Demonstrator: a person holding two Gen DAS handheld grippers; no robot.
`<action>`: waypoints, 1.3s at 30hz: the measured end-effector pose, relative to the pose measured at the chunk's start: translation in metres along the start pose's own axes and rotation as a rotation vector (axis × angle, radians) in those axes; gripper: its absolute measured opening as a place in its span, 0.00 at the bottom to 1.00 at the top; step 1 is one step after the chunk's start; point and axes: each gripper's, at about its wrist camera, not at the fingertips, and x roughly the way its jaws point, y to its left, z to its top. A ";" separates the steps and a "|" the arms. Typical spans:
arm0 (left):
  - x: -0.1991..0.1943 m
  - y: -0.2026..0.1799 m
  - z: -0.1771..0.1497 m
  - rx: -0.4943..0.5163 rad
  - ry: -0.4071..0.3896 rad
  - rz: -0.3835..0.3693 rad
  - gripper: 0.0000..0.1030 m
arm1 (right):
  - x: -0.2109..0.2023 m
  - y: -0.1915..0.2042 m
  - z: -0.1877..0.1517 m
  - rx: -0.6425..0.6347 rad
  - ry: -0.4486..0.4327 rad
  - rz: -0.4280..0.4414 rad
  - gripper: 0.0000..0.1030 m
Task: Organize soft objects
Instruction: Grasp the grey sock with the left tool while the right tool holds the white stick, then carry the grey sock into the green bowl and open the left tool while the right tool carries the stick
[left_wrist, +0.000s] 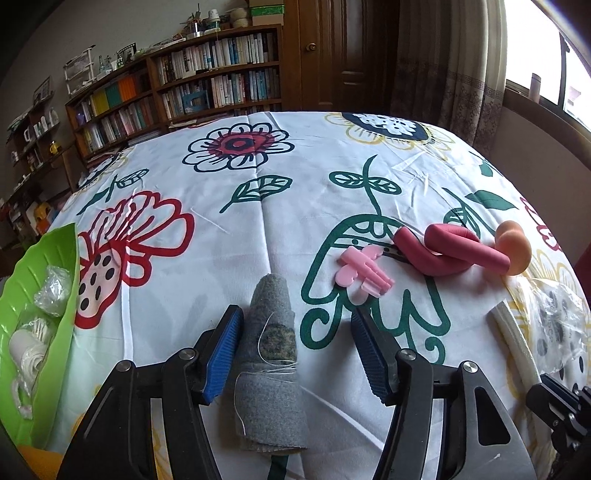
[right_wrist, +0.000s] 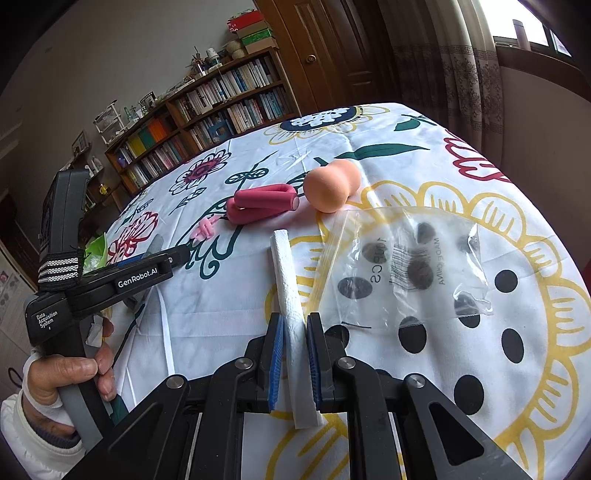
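My left gripper (left_wrist: 295, 325) is open over the flowered tablecloth. A grey felt roll (left_wrist: 269, 350) tied with white thread lies between its fingers, close against the left pad (left_wrist: 225, 339). My right gripper (right_wrist: 295, 325) is shut on a white foam strip (right_wrist: 286, 266) that rests on the cloth. Farther out lie a pink foam clip (left_wrist: 364, 275), a bent dark-pink foam tube (left_wrist: 447, 253) (right_wrist: 258, 203) and an orange sponge (left_wrist: 515, 247) (right_wrist: 330, 188). The white foam strip (left_wrist: 513, 332) also shows at the right of the left wrist view.
A green tray (left_wrist: 55, 280) holding white rolled items and clear wrap sits at the table's left edge. A clear zip bag (right_wrist: 406, 266) lies right of the foam strip. A hand (right_wrist: 66, 373) holds the left gripper's handle. Bookshelves and a door stand behind the table.
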 end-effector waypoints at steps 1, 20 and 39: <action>-0.001 -0.001 -0.001 -0.001 -0.002 -0.015 0.50 | 0.000 0.000 0.000 0.002 0.000 0.002 0.14; -0.052 -0.032 -0.018 0.058 -0.069 -0.167 0.22 | -0.002 -0.001 0.000 0.013 -0.005 0.005 0.14; -0.090 -0.033 -0.023 0.084 -0.120 -0.212 0.22 | 0.003 0.011 0.003 -0.027 0.011 -0.033 0.21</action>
